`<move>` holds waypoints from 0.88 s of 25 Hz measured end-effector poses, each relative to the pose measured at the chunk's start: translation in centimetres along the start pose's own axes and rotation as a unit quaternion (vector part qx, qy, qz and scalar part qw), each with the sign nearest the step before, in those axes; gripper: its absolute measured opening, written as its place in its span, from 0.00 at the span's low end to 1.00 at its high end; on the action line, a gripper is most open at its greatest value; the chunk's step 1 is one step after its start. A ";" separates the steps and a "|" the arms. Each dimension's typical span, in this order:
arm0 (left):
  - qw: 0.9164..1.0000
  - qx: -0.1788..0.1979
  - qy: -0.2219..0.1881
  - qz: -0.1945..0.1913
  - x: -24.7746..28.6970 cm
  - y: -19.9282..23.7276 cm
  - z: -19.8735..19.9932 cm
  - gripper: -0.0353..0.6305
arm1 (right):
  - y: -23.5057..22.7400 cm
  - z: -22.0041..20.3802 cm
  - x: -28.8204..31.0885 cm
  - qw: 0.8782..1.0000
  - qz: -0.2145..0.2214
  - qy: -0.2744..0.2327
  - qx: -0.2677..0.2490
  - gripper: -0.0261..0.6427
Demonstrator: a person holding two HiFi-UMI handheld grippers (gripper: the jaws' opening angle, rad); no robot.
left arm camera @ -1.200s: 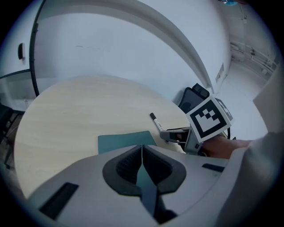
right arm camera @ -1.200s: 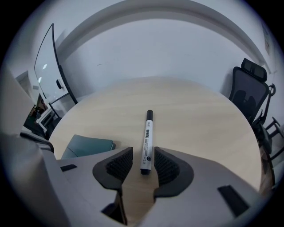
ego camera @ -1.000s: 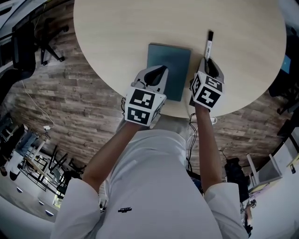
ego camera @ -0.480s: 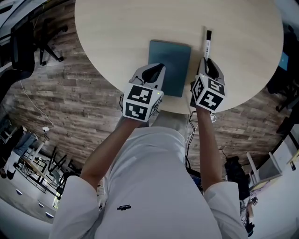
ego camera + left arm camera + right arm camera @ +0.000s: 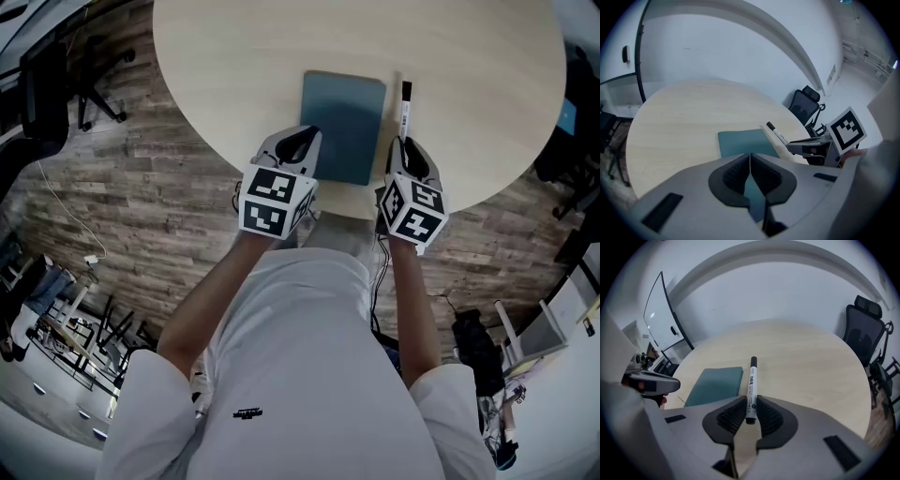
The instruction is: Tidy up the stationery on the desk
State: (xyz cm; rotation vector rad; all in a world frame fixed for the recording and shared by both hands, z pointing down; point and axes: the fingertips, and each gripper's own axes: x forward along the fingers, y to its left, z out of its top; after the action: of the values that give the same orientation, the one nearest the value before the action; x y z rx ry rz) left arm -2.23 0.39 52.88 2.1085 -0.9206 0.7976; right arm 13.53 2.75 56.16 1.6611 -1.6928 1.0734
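Observation:
A teal notebook (image 5: 352,122) lies flat near the front edge of the round wooden table (image 5: 234,66). My left gripper (image 5: 305,141) hangs over its near left corner, shut, and I see nothing between its pads. From the left gripper view the notebook (image 5: 740,142) stretches away just beyond the closed left gripper (image 5: 750,161). My right gripper (image 5: 408,145) is shut on the rear end of a white marker with a black cap (image 5: 405,101), just right of the notebook. In the right gripper view the marker (image 5: 751,385) points away from the right gripper (image 5: 751,411), beside the notebook (image 5: 715,384).
Black office chairs stand off the table's right side (image 5: 867,333) and at the far left on the wooden floor (image 5: 75,84). A glass board (image 5: 661,310) leans at the wall. The person's body is close against the table's front edge.
The right gripper has carried the marker left, closer to the notebook's right edge. The left gripper has slid left and back, from over the notebook to its near left corner.

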 end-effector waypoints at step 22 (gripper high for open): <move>1.000 0.007 0.021 0.004 0.1 0.5 -2.0 0.09 | 3.3 -3.8 0.3 0.995 0.076 0.034 0.060 0.22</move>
State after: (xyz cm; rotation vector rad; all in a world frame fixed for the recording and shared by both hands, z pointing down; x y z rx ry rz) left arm -3.07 1.66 54.33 2.0939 -0.9037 0.8515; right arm 9.65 5.43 57.91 1.5700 -1.7640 1.3124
